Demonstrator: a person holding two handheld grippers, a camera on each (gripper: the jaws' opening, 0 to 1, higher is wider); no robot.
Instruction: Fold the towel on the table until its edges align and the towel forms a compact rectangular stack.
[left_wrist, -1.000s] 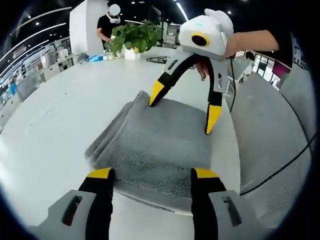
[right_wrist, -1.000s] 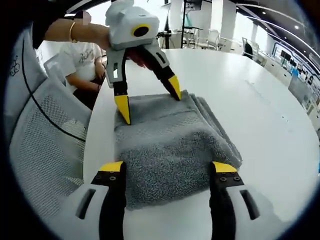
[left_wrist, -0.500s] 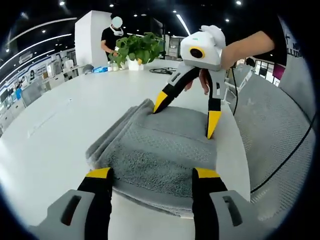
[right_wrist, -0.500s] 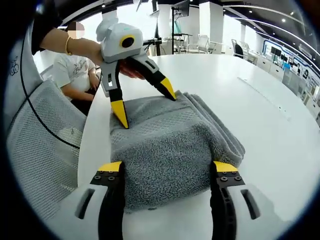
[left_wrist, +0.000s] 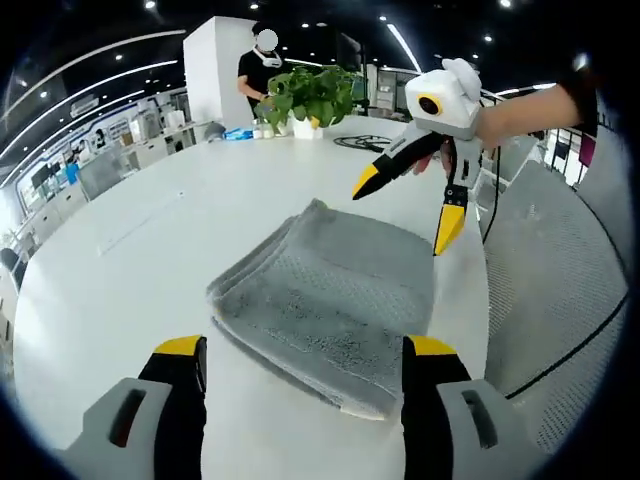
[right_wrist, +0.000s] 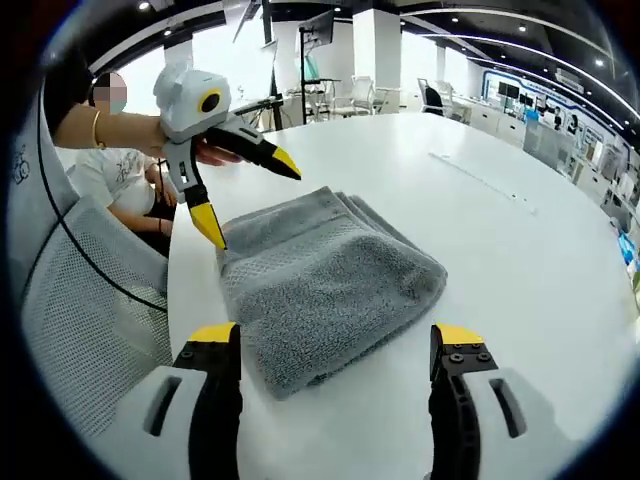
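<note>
— Grey terry, folded into a thick rectangle: the towel (left_wrist: 330, 300) lies flat on the white worktop (left_wrist: 120, 260), near the edge by the mesh chair (right_wrist: 75, 300).

— And the tongs?

— Both pairs are spread wide and carry nothing. The left tongs (left_wrist: 300, 350) hang just short of the towel's near edge, a yellow-tipped jaw to either side, clear of the cloth. The right tongs (right_wrist: 335, 335) sit the same way at the opposite end.

— How are the hands posed?

— In the left gripper view the right tongs (left_wrist: 408, 205) come in from the right, raised above the far end of the towel and tilted down, held by a hand (left_wrist: 520, 110) with a bare forearm. In the right gripper view the left tongs (right_wrist: 245, 195) hover likewise over the far corner.

— Anything one view adds?

— The left gripper view has a potted plant (left_wrist: 312, 95) and a standing person (left_wrist: 262, 65) at the far end. The right gripper view has a seated person in white (right_wrist: 125, 175) beyond the chair.
</note>
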